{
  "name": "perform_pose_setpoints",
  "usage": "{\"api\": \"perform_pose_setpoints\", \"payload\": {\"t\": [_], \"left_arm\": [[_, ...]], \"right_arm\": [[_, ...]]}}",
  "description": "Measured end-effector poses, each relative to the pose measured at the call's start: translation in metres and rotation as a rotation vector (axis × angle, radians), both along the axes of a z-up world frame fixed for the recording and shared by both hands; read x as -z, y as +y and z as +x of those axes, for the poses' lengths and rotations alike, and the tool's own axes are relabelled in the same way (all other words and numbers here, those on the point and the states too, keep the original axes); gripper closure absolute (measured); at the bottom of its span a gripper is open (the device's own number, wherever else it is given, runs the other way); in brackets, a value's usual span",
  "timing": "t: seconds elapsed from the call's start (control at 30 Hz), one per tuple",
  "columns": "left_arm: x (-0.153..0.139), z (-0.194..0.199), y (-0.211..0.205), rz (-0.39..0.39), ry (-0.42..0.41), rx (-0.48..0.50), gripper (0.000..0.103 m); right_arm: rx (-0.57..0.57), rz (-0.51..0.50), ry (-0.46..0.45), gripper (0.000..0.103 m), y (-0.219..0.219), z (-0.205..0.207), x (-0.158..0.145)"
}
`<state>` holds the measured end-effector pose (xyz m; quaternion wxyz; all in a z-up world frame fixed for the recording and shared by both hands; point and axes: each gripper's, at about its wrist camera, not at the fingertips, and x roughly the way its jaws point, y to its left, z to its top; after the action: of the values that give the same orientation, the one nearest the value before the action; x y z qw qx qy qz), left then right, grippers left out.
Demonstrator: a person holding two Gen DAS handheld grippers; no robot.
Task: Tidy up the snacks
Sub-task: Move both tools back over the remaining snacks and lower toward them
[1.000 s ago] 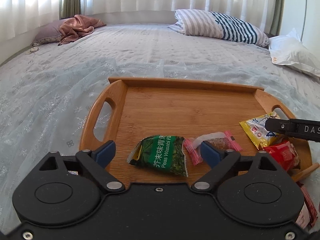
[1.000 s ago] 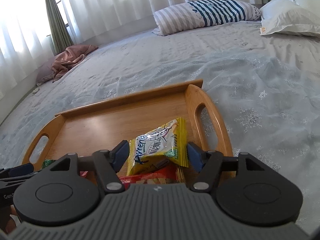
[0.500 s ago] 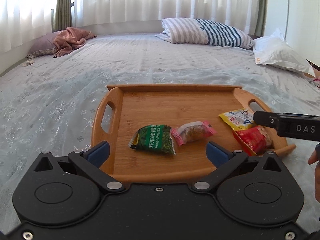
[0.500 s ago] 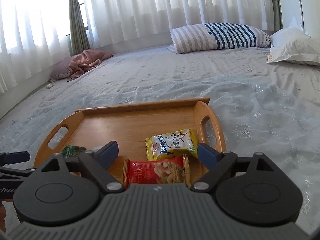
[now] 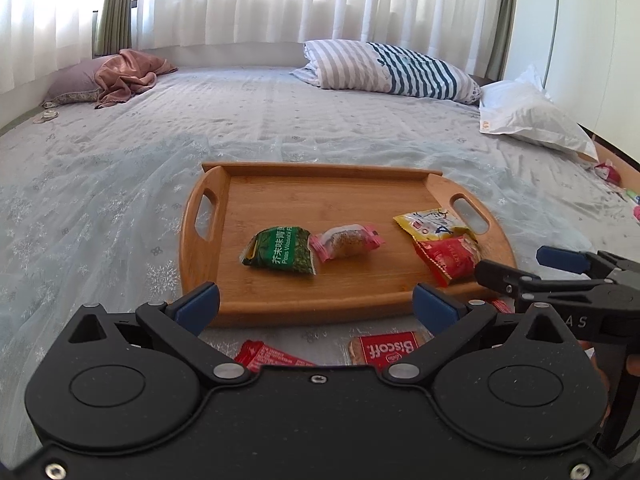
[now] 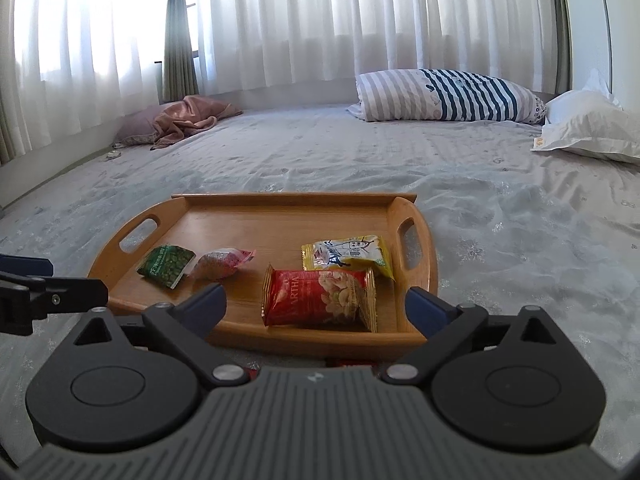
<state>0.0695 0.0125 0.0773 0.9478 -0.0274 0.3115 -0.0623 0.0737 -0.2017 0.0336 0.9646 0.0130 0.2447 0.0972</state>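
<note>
Left gripper (image 5: 316, 306) spread as wide as it goes, blue pads (image 5: 198, 306) bare, nothing between them. Right gripper (image 6: 316, 310) opening the last bit, also empty, pads clear of every packet. Both now hanging short of the near rim of the oval bamboo tray (image 5: 280, 308) with cut-out handles, where a second ago both sat low over it, the left framing the green packet and the right closing in around the yellow one. On the tray, along its near half: green wasabi-pea packet (image 5: 280, 252) toward the left handle, pink-ended clear-wrapped bar (image 5: 348, 240) just beside it and touching its corner, red nut packet (image 6: 320, 298) toward the right handle, yellow crisp packet (image 6: 348, 254) just behind the red one and partly under its edge. Off the tray, on the pale patterned bedspread (image 5: 100, 200) just before the near rim: red Biscoff biscuit packet (image 5: 384, 350) and another red wrapper (image 5: 268, 358), both half hidden under the left gripper's body. Reads as two deliveries finished and a pull-back toward the loose stock; four snacks in, at least two outstanding. Likely next: drop toward the two red packets in front of the rim. Flat foil on soft bedding, so probably fiddly to pinch.
</note>
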Motion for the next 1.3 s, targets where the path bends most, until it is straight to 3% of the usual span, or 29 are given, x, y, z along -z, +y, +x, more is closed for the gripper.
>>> {"api": "perform_pose_setpoints", "payload": {"t": [0.37, 0.9, 1.13, 1.3], "left_arm": [[0.002, -0.035, 0.001, -0.029, 0.014, -0.012, 0.000], [0.040, -0.071, -0.018, -0.030, 0.016, -0.015, 0.001], [0.047, -0.077, -0.031, -0.027, 0.046, 0.068, 0.027], [0.053, -0.074, -0.035, -0.011, 0.058, 0.052, 0.029]], "right_arm": [[0.011, -0.026, -0.006, 0.000, -0.006, -0.033, 0.015], [0.059, -0.037, -0.031, 0.000, -0.012, -0.065, 0.039], [0.053, -0.009, -0.067, 0.014, -0.009, -0.074, 0.038], [0.035, -0.010, -0.058, 0.029, -0.004, -0.073, 0.037]]}}
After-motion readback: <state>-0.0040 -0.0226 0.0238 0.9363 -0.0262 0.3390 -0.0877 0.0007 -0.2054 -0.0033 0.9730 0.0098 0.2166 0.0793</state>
